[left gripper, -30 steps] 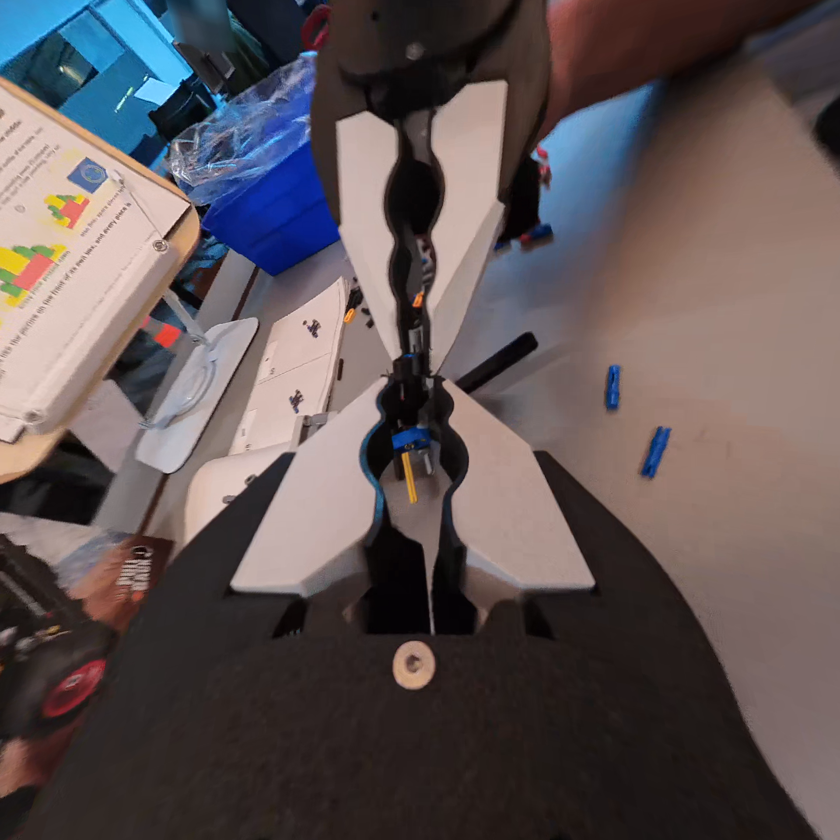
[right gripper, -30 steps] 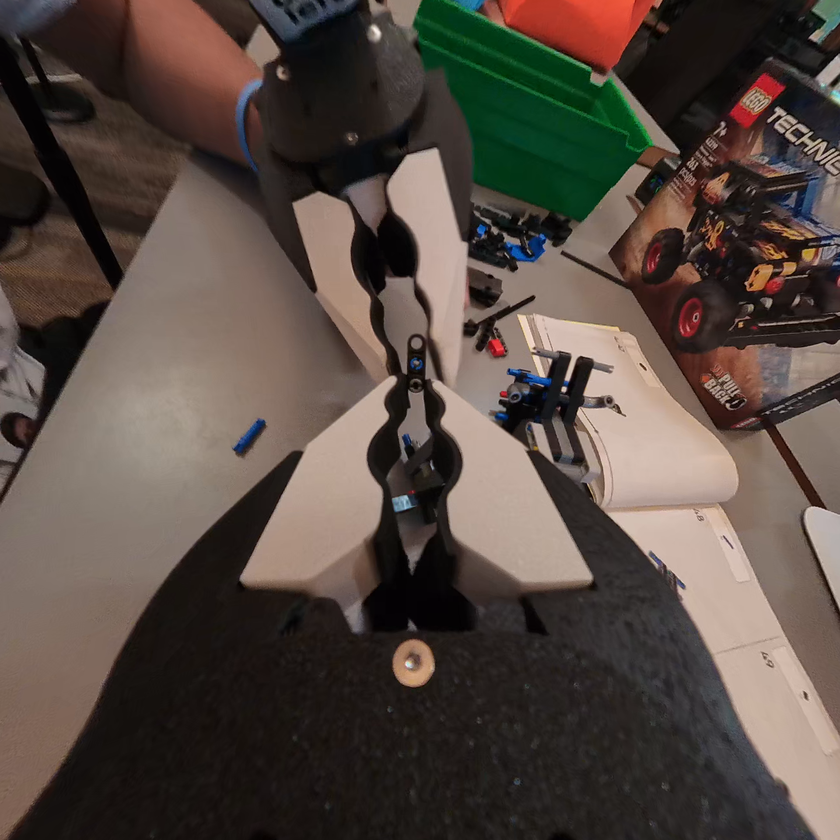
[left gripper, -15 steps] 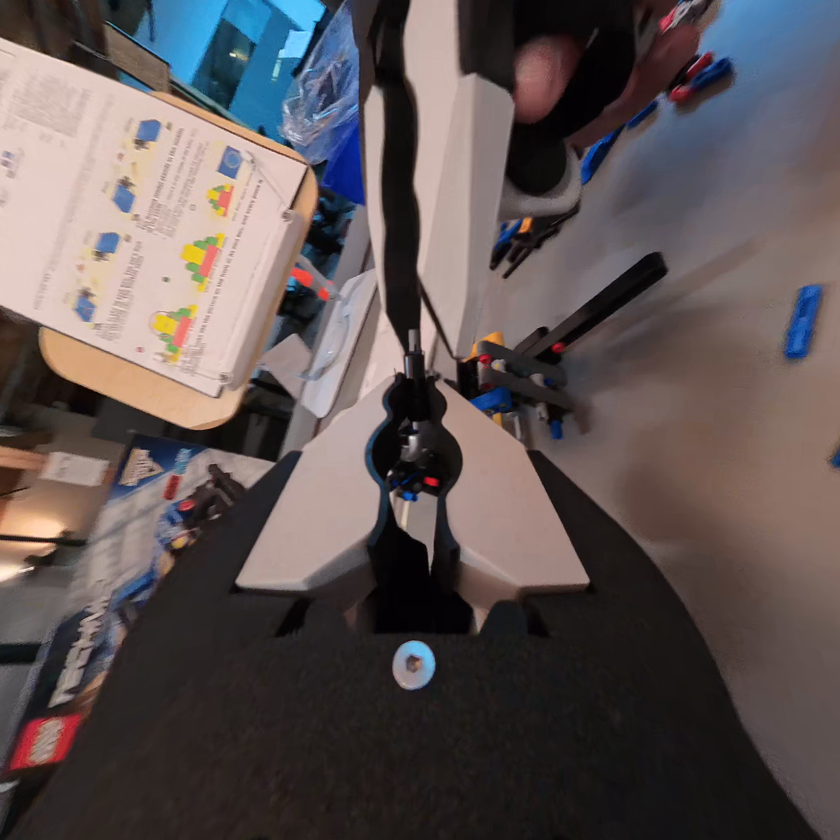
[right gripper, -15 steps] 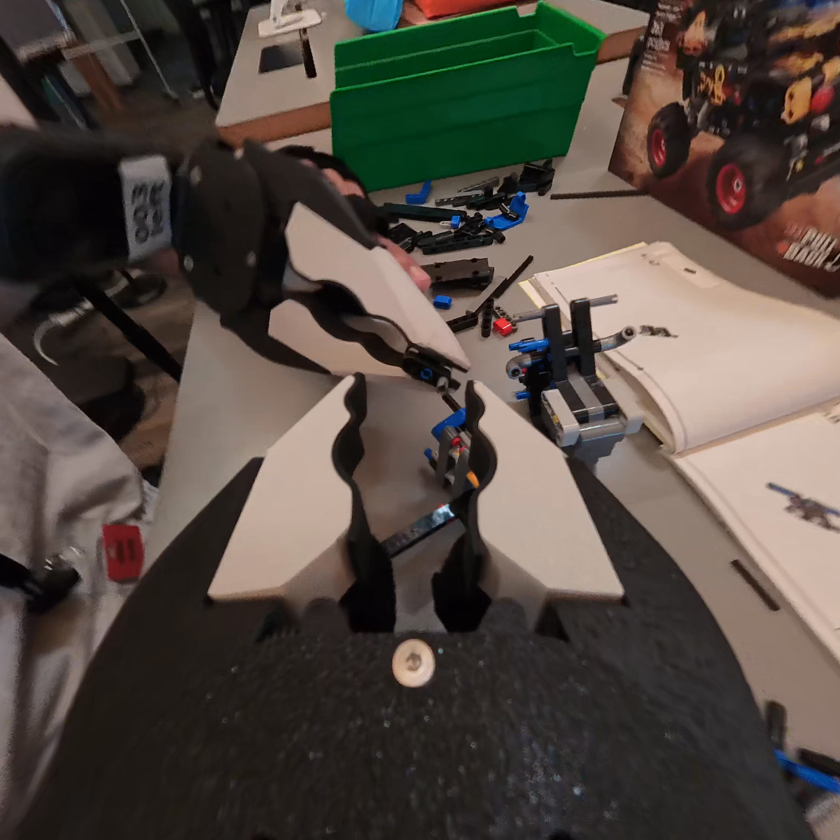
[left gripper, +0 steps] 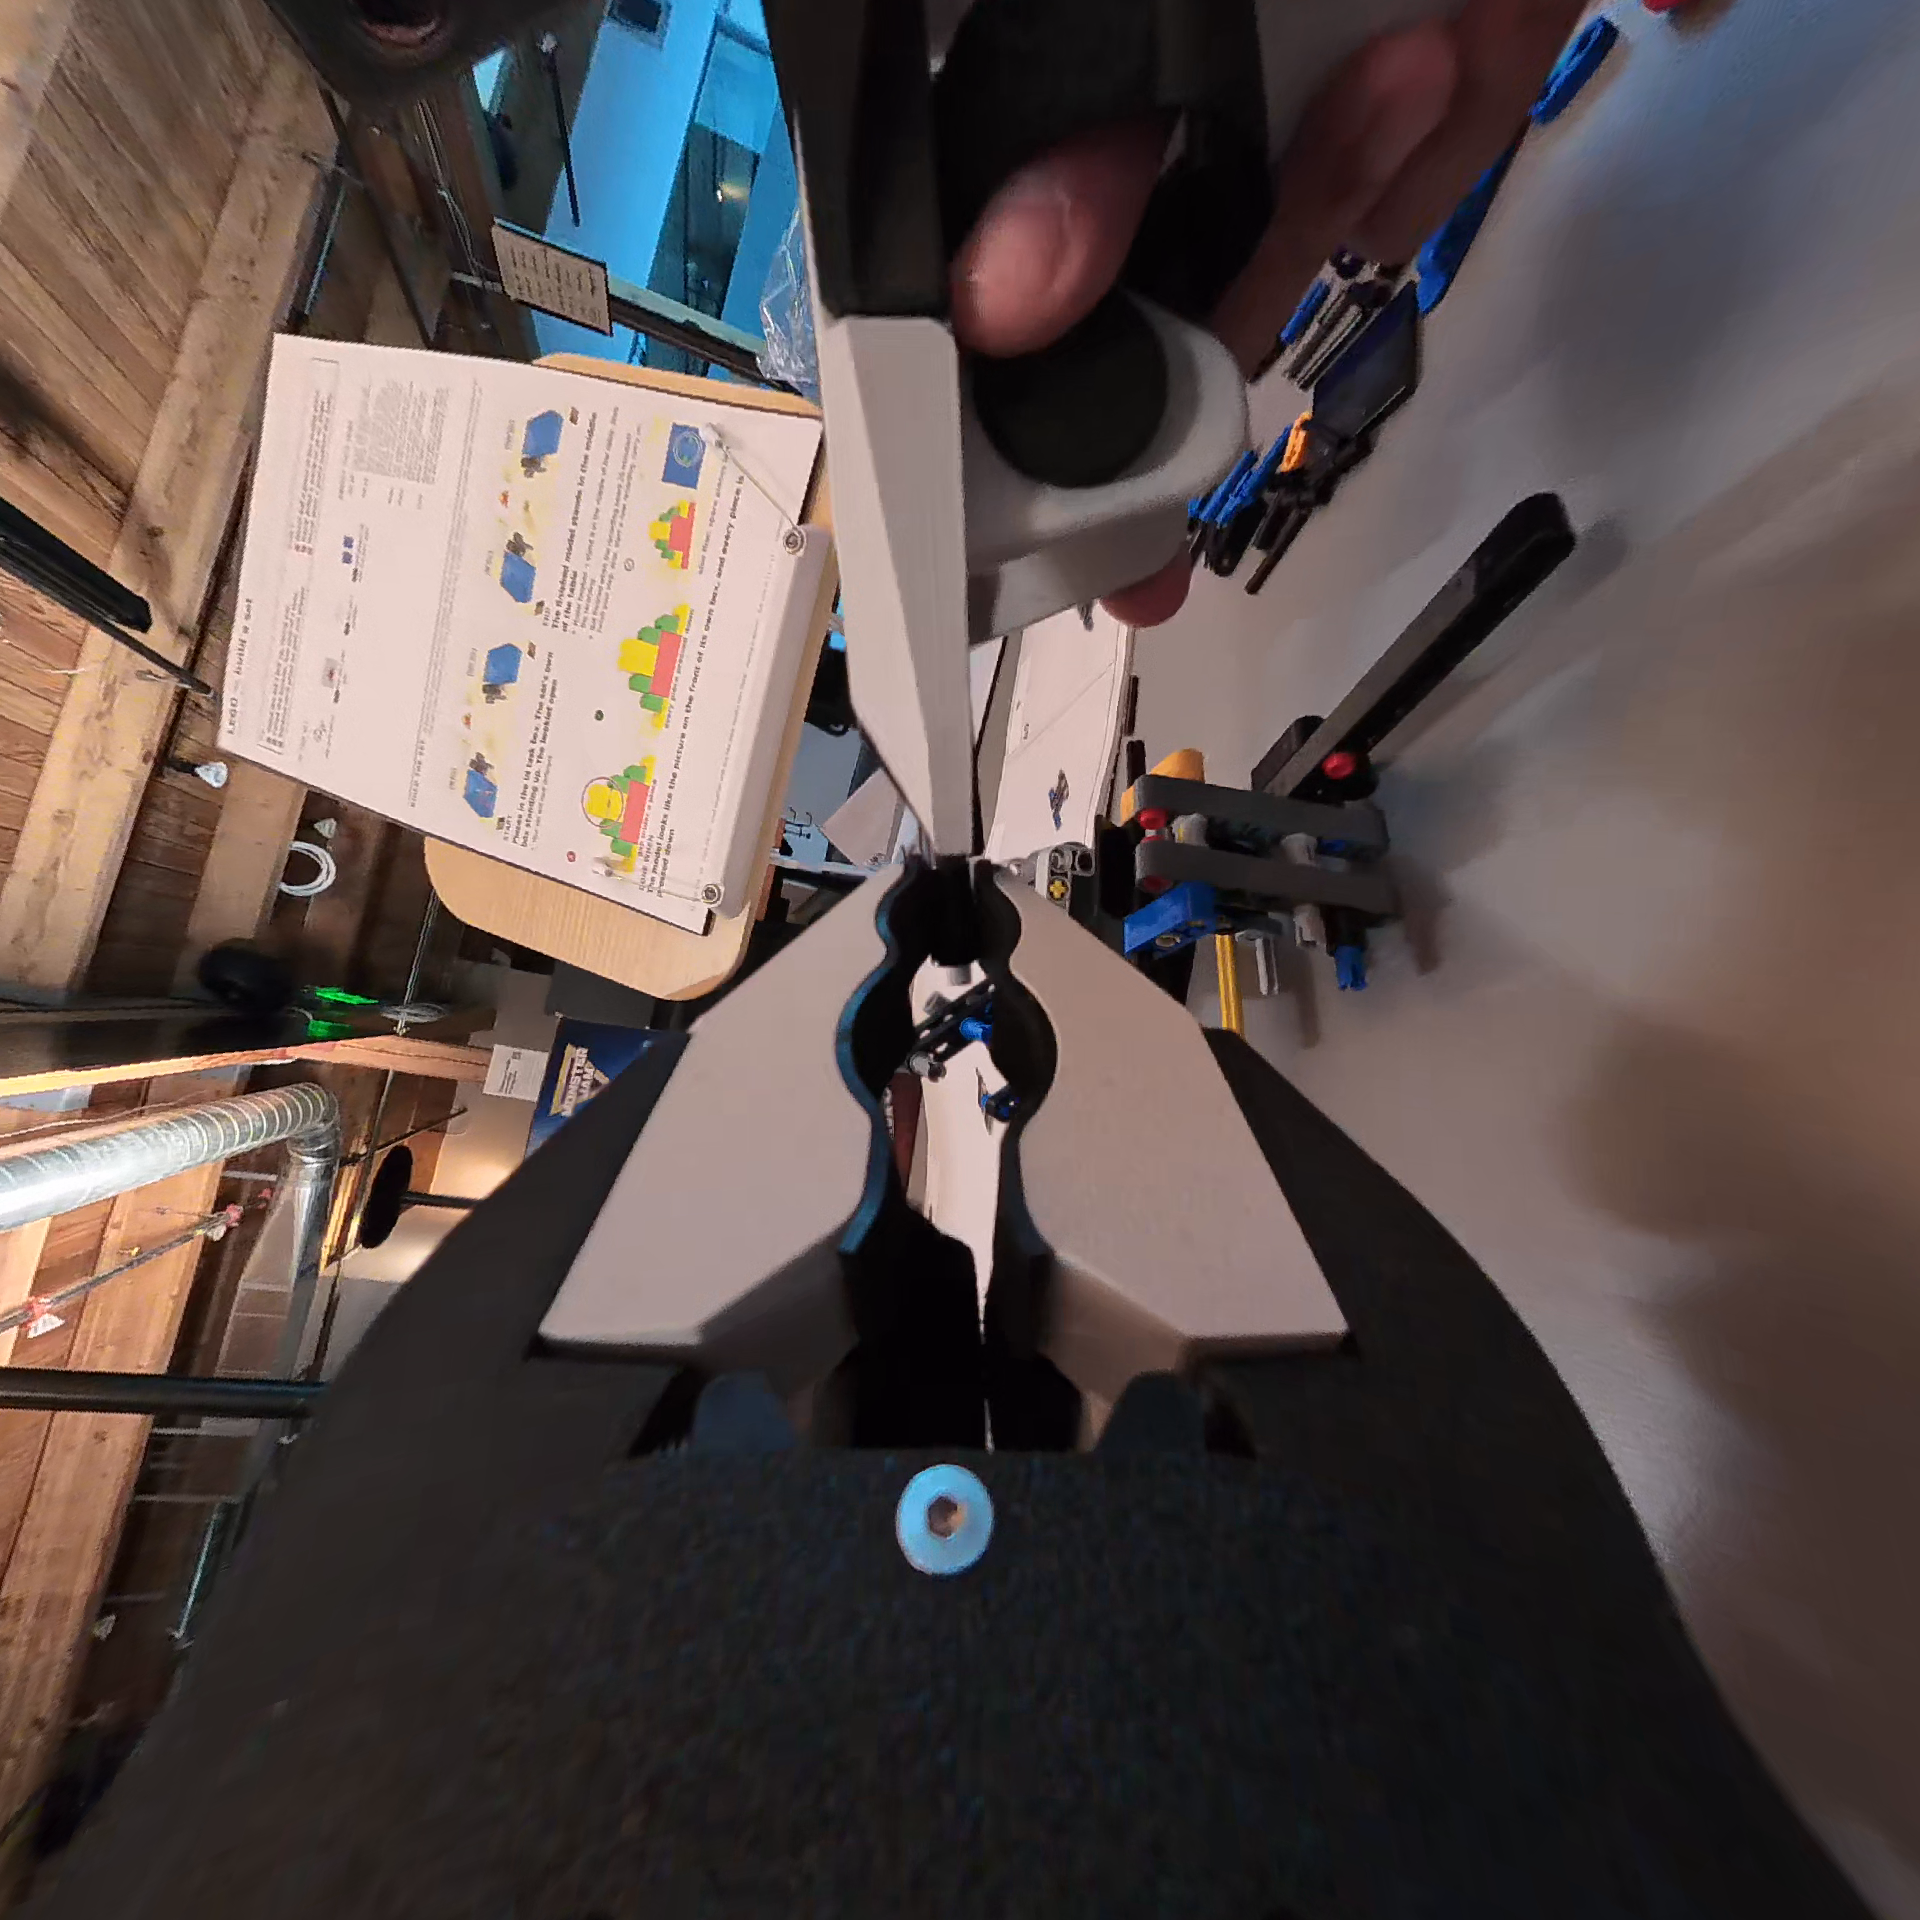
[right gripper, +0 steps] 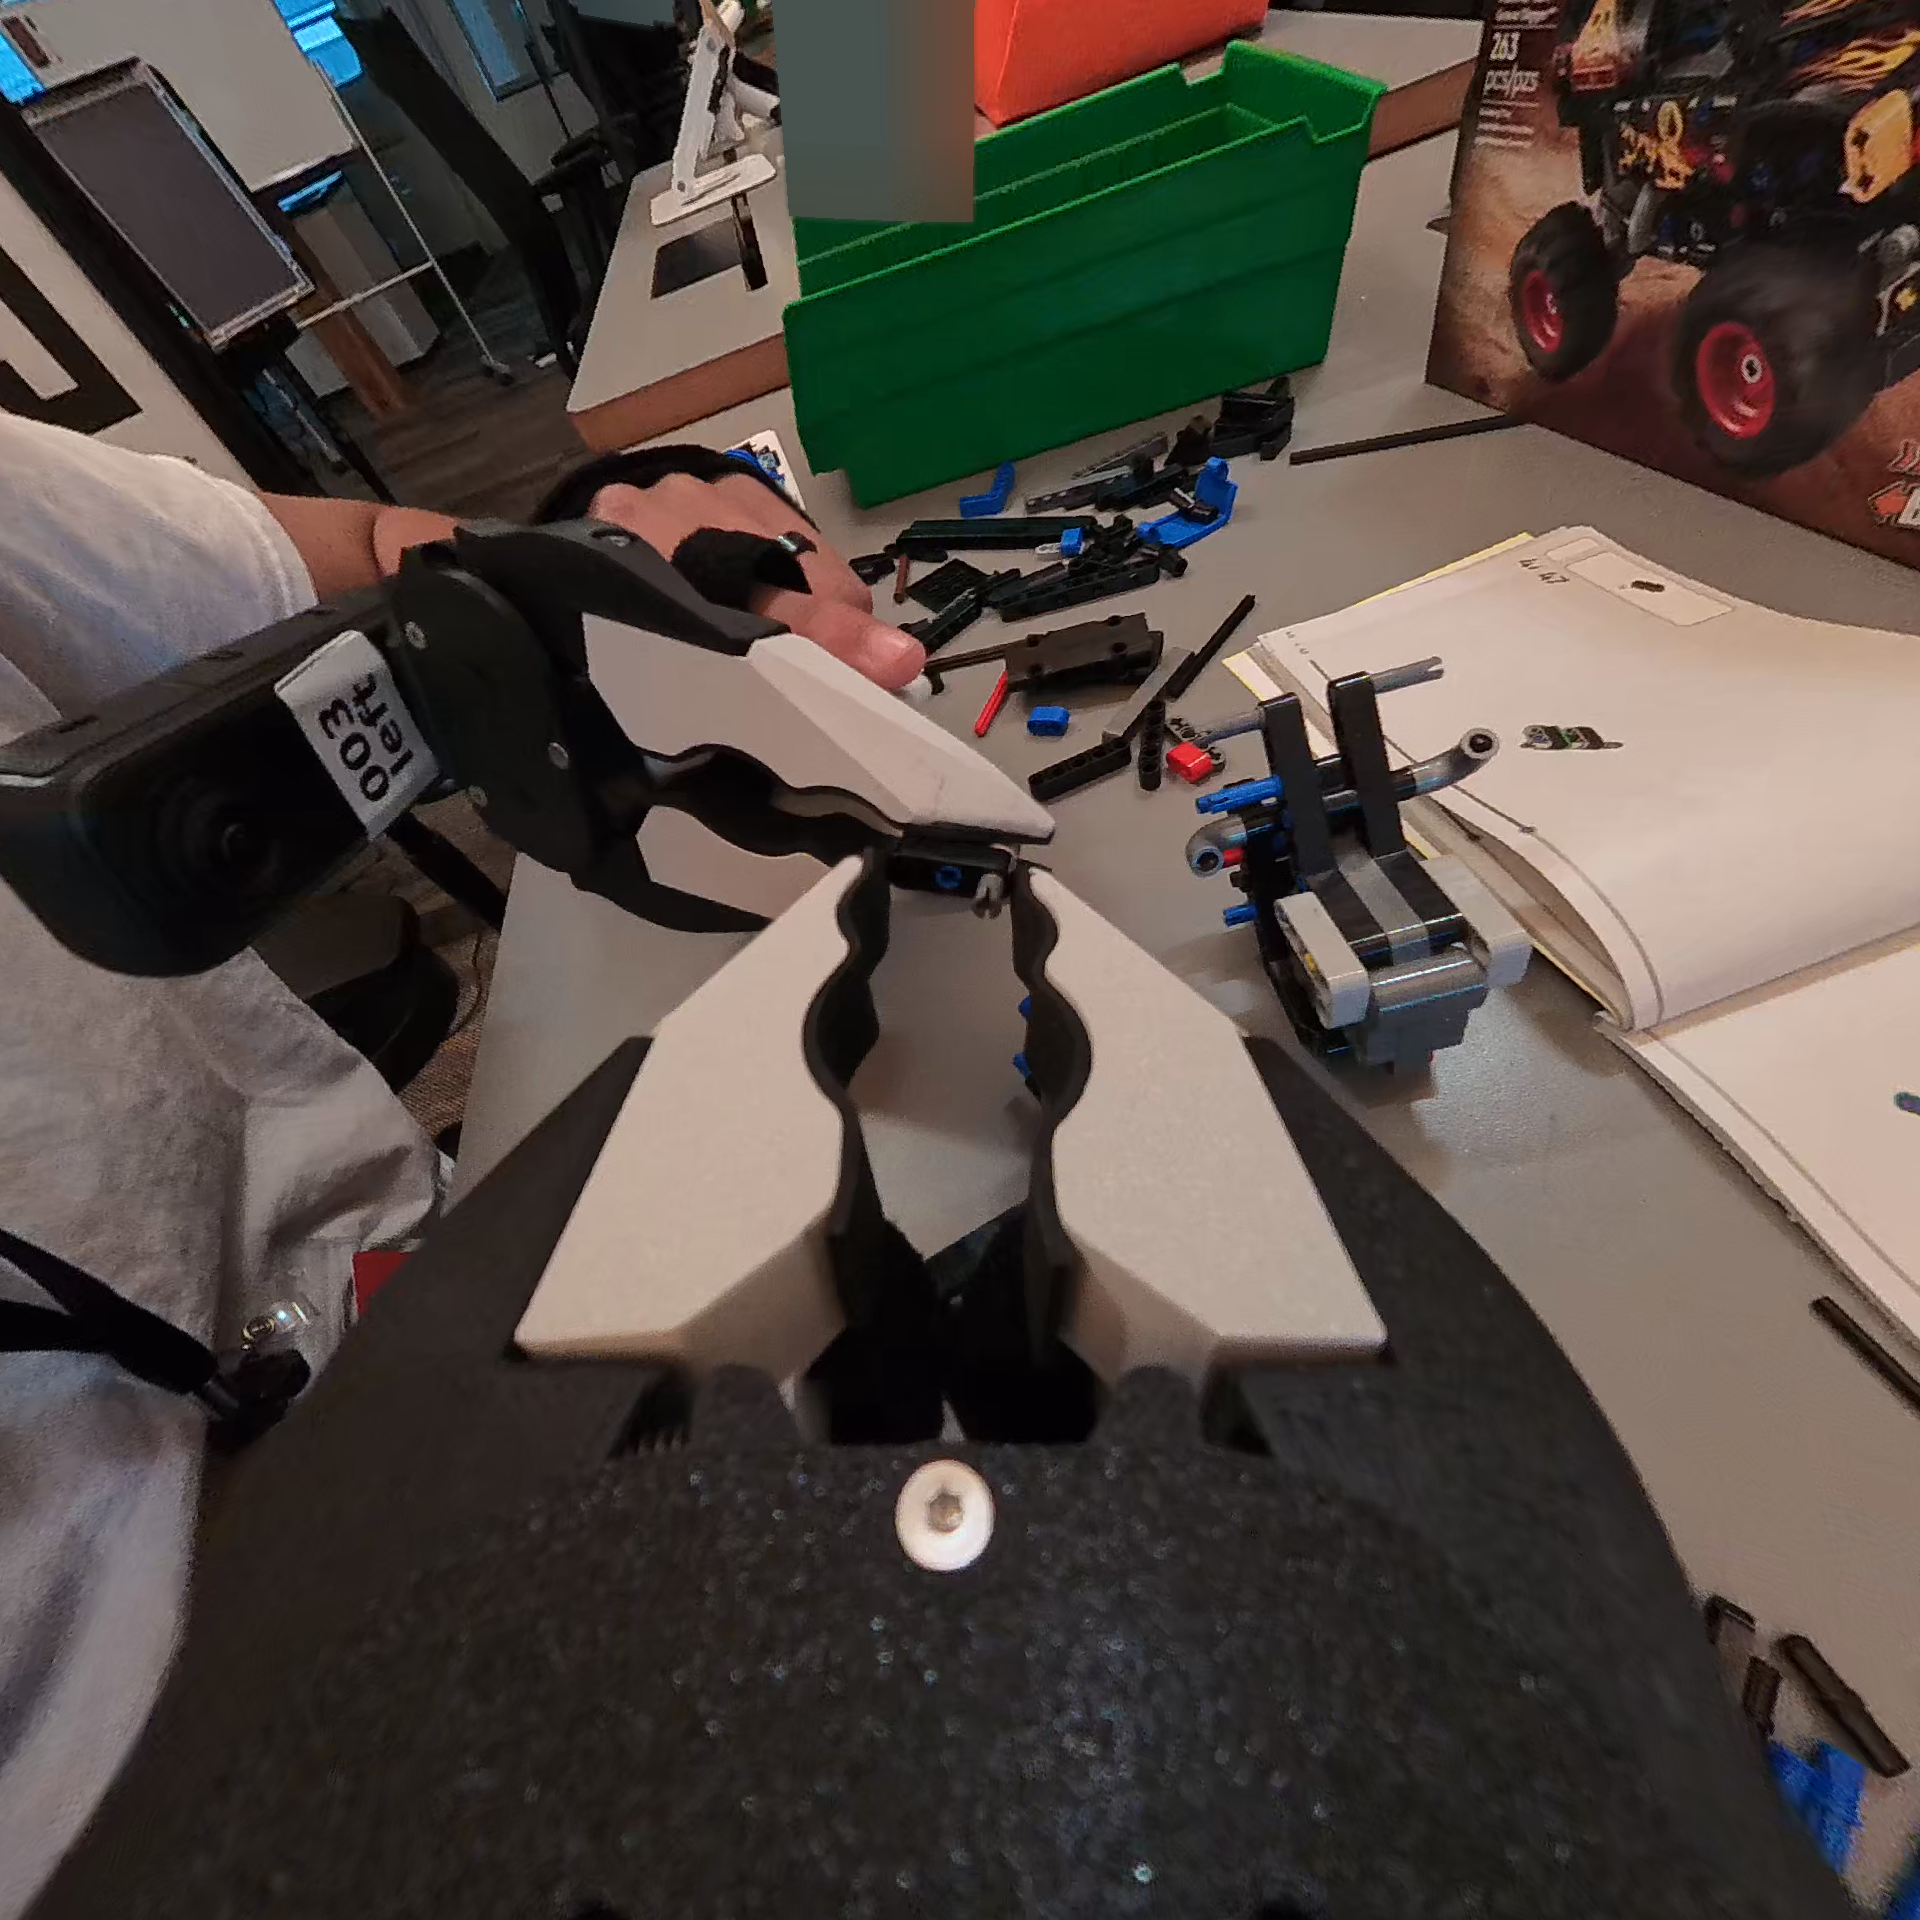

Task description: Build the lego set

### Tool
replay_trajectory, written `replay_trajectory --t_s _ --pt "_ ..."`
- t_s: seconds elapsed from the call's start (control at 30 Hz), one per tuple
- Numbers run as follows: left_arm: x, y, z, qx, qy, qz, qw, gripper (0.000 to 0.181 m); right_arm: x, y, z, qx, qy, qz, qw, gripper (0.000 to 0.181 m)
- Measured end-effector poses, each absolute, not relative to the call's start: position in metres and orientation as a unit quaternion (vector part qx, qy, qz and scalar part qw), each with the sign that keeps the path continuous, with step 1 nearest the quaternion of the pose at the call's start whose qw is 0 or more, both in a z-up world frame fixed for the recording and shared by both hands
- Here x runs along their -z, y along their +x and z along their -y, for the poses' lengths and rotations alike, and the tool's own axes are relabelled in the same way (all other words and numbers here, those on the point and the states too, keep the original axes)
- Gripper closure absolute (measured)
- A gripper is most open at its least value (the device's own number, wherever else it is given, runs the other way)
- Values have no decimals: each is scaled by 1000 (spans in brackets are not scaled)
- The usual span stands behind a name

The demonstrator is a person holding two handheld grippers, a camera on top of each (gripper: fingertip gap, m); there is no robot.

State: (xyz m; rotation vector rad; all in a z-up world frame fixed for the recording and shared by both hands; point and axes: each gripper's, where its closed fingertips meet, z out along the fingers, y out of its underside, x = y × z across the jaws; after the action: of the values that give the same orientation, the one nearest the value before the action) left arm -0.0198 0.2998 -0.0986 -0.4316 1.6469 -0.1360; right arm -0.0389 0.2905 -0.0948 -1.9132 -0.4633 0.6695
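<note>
Above the tabletop: both grippers meet tip to tip.
Left gripper [right gripper: 977, 847]: fingers pinching a small black piece [right gripper: 940, 871] at their tips.
Right gripper [right gripper: 943, 883]: fingers spread, piece between the tips.
Chassis [right gripper: 1361, 914]: on tabletop beside booklet [right gripper: 1621, 769].

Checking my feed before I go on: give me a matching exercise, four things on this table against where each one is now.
Things:
1. green bin
2. part-built model
3. small black piece
4. set box

Places:
A. clamped in the left hand-held gripper
B. standing at the far right
C. behind the loose pieces
D. on the table, beside the open booklet

Pairs: 1-C; 2-D; 3-A; 4-B
</note>
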Motion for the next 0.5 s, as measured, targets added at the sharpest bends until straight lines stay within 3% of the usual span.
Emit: replay_trajectory --t_s 0.5 --pt "90 -28 -286 109 -189 -731 646 176 89 -44 -282 -346 -770 201 497 158"
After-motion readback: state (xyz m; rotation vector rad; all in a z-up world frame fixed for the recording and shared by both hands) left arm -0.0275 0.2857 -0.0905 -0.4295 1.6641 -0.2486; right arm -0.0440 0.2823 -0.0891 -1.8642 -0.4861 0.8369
